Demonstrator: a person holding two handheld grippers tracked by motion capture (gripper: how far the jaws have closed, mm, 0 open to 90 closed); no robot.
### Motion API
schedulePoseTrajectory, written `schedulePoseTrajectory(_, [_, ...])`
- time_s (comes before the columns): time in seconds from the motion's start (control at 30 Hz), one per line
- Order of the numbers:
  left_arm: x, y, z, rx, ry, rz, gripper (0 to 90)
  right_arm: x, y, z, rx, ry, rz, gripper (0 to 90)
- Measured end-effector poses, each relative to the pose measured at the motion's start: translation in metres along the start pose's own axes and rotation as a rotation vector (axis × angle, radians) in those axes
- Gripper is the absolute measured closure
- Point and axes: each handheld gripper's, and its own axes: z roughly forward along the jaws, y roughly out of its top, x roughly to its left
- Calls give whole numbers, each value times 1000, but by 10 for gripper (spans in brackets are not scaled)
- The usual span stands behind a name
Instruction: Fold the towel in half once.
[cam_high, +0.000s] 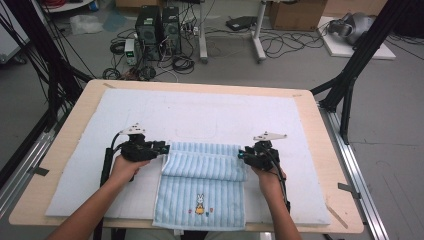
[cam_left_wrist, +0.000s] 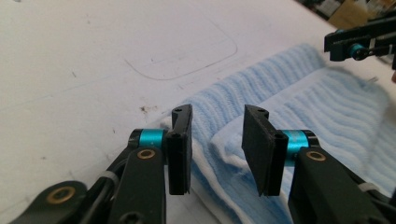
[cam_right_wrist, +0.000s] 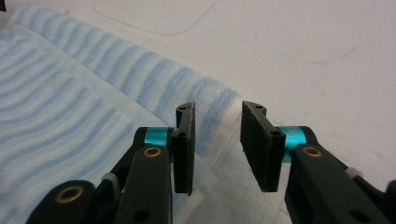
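Note:
A light blue striped towel (cam_high: 202, 185) with a small rabbit picture lies on the white mat (cam_high: 200, 112), its far part folded back over itself toward me. My left gripper (cam_high: 165, 148) rests at the fold's left end, and in the left gripper view its jaws (cam_left_wrist: 217, 140) stand apart over the towel's white-edged corner (cam_left_wrist: 224, 149) without pressing it. My right gripper (cam_high: 241, 154) sits at the fold's right end. In the right gripper view it (cam_right_wrist: 217, 135) is open above the towel's white hem (cam_right_wrist: 224, 140). The right gripper (cam_left_wrist: 355, 44) also appears far off in the left gripper view.
The mat covers most of the wooden table (cam_high: 70, 135), and the towel's near edge hangs at the table's front. Beyond the table, computer towers (cam_high: 157, 27), tangled cables and cardboard boxes (cam_high: 295, 15) sit on the floor. Black frame posts (cam_high: 350, 80) stand at both sides.

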Motion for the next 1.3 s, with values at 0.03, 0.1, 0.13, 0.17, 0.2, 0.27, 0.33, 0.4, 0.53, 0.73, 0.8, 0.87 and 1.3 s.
schedulePoseTrajectory(0.03, [1, 0, 4, 6, 5, -13, 647, -1, 0, 4, 11, -5, 3, 654])
schedulePoseTrajectory(0.1, [1, 0, 10, 19, 6, -13, 708, -3, 0, 10, 19, 8, 16, 726])
schedulePoseTrajectory(0.13, [1, 1, 11, 20, 2, -9, 763, -3, 0, 12, 27, 25, 24, 801])
schedulePoseTrajectory(0.17, [0, 1, 12, 18, 6, 8, 856, -3, 0, 13, 26, 37, 22, 851])
schedulePoseTrajectory(0.2, [0, 2, 12, 7, 17, 20, 890, -3, 0, 13, 16, 37, 5, 864])
schedulePoseTrajectory(0.27, [2, 5, 12, -10, 34, 6, 897, -2, 2, 11, -10, 22, -9, 870])
schedulePoseTrajectory(0.33, [9, 8, 11, -38, 69, -21, 897, -3, 5, 11, -29, 0, -17, 871])
schedulePoseTrajectory(0.4, [15, 8, 12, -45, 98, -36, 898, -3, 7, 14, -31, -13, -10, 870])
schedulePoseTrajectory(0.53, [17, 6, 11, -11, 99, -46, 878, -2, 8, 18, -27, -25, 0, 868])
schedulePoseTrajectory(0.73, [9, 7, 1, -6, 80, -47, 587, 0, 8, 16, -22, -29, -24, 865])
schedulePoseTrajectory(0.8, [7, 5, -2, -5, 71, -44, 572, 0, 8, 16, -21, -28, -32, 864])
schedulePoseTrajectory(0.87, [6, 1, -3, 2, 64, -46, 569, 1, 8, 16, -16, -32, -33, 863])
schedulePoseTrajectory(1.3, [5, 1, 6, -11, 79, -17, 880, 3, 10, 15, -34, -46, -42, 865])
